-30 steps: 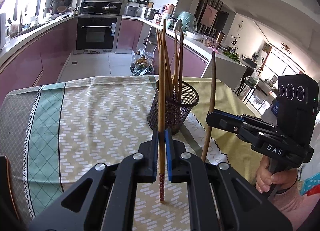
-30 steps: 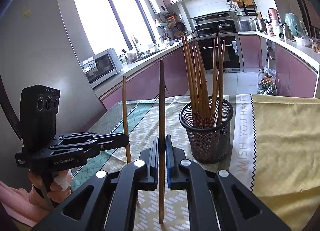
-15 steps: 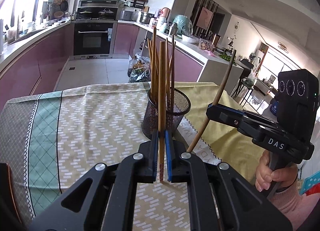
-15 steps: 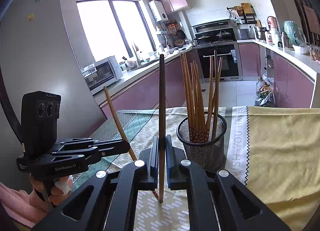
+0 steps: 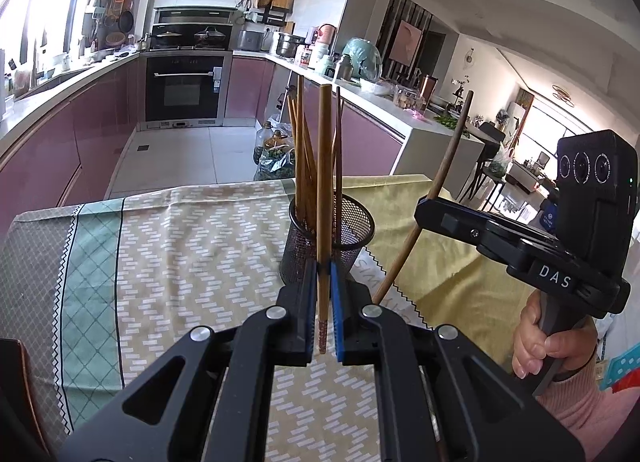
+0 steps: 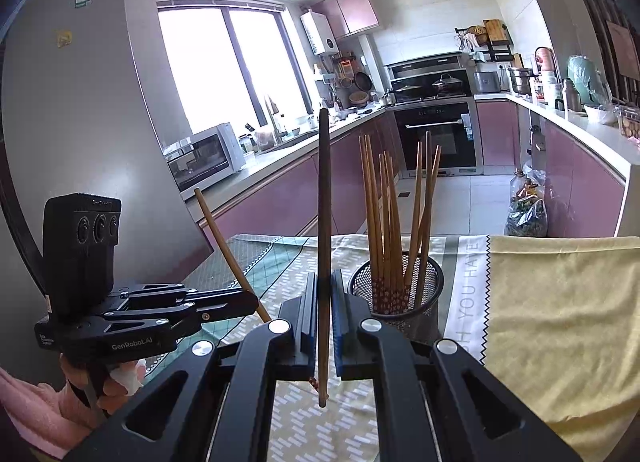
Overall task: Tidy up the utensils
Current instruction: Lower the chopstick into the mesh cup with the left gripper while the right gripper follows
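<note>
Chopstick (image 5: 324, 182) in each tongs (image 5: 324, 278), clamped tight, near mesh holder (image 5: 352, 222)

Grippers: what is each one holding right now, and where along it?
Left gripper and right gripper each clamp one chopstick, and, near its lower, narrow end.

White letters "DAS" stand on the black body of the right-hand tongs (image 5: 554, 271), and "GenRobot.AI" on the black body of the left-hand tongs (image 6: 132, 344). The grey band of the patterned tablecloth (image 6: 466, 294) reads "SH YOU HAVE", its start hidden.
</note>
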`<state>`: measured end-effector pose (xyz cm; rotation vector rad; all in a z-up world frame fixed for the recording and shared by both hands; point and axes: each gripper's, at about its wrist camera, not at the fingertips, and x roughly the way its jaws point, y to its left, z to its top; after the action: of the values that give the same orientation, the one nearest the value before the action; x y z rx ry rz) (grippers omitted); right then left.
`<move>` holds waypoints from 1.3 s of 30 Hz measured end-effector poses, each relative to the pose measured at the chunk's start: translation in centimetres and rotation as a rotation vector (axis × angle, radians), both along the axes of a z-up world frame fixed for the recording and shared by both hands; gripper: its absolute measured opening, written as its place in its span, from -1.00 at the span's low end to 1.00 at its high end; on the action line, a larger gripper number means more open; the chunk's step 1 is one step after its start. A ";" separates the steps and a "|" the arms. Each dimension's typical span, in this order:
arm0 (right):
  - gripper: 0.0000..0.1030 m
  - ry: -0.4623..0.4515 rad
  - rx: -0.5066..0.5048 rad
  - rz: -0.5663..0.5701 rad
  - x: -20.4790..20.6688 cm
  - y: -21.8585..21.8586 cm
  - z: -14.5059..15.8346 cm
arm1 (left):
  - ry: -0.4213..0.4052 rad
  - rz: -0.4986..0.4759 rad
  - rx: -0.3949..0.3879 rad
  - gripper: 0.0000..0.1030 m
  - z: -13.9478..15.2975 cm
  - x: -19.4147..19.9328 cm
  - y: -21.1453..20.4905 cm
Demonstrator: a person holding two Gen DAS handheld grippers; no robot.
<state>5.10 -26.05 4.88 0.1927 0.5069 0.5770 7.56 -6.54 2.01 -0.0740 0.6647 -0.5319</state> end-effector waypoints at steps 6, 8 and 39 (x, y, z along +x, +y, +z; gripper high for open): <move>-0.89 -0.015 -0.003 -0.004 0.0 -0.1 0.5 | -0.015 -0.008 0.001 -0.86 0.5 0.0 -0.3; -0.89 -0.019 -0.005 -0.005 -0.1 -0.1 0.7 | -0.018 -0.010 0.001 -0.86 0.6 0.0 -0.4; -0.89 -0.071 -0.007 -0.012 0.0 -0.7 2.8 | -0.075 -0.041 -0.008 -0.86 3.6 0.1 -1.5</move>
<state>5.07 -26.80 7.71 0.1674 0.4385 0.5682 7.66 -8.09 5.65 -0.0480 0.5915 -0.5738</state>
